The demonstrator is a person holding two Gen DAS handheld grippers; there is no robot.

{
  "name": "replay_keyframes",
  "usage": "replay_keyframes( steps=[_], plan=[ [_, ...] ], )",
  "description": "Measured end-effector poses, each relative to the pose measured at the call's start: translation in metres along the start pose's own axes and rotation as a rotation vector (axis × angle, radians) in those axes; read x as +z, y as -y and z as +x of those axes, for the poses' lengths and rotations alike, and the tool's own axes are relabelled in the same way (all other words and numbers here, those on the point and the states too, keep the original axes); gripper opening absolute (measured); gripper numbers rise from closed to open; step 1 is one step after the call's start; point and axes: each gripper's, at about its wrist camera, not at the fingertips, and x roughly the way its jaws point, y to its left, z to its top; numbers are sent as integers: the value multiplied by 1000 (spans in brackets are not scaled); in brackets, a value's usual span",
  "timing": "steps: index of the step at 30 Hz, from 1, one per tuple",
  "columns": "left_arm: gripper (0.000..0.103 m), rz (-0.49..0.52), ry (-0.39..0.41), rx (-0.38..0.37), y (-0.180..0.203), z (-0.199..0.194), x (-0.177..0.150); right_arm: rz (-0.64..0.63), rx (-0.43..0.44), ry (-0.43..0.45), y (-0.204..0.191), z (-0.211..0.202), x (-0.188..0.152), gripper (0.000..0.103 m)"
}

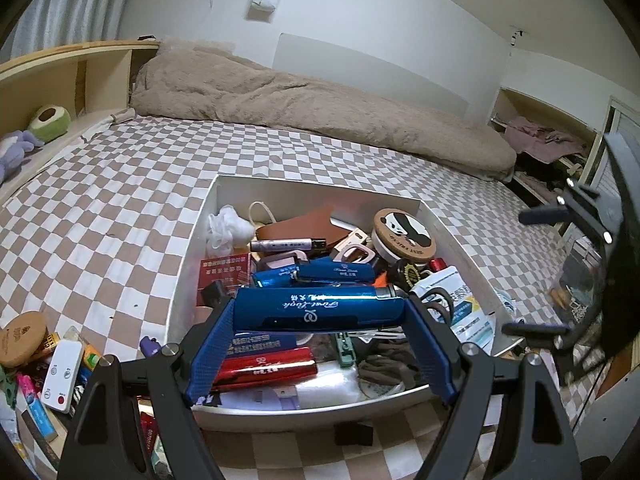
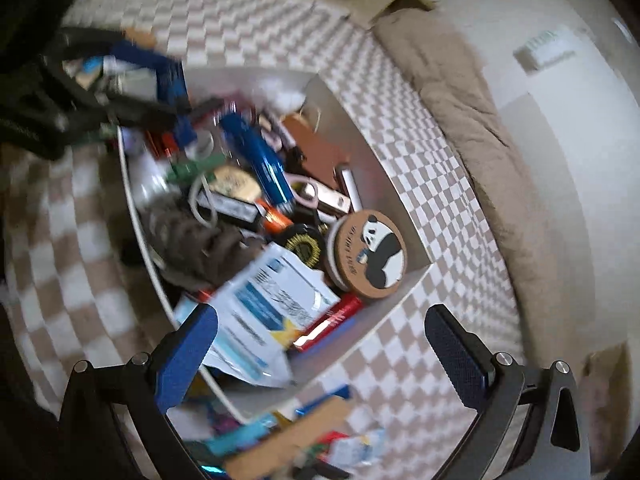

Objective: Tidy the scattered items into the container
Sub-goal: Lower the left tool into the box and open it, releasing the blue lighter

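1. Blue tube (image 1: 318,310): clamped crosswise in left gripper (image 1: 320,344), above box (image 1: 192,240) near edge.
2. Right gripper (image 2: 326,354): spread wide, empty, over box (image 2: 400,288) corner.

Glossy blue tube (image 1: 318,308), script lettering, horizontal, clamped between left claw (image 1: 320,344) pads above white container (image 1: 456,240); container crammed with items; loose items (image 1: 52,364) left of claw

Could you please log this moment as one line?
left hand-held gripper: shut on glossy blue foil packet | above white rectangular box | right hand-held gripper: open
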Motion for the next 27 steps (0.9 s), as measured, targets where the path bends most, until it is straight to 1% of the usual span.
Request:
replay_keyframes(
  steps=[5,10,15,20,23,26,27],
  plan=[
    [83,39,-12,-35,13,4,2,145,32,98,-7,-14,-16,103],
    [83,129,-26,-69,28,12,1,246,33,157,-13,-32,-36,103],
    [83,159,-39,-123,38,19,3,423,55,234,-9,-48,-53,103],
    [83,201,-48,-153,51,25,10,576,70,300,-10,-55,-69,103],
    [83,268,-71,-172,62,30,14,637,93,324,-12,-58,-79,103],
    [83,374,-90,-146,77,36,18,657,94,330,-15,-62,-91,103],
    [83,410,-98,-148,82,38,20,663,89,333,-15,-63,-95,103]
  ],
)
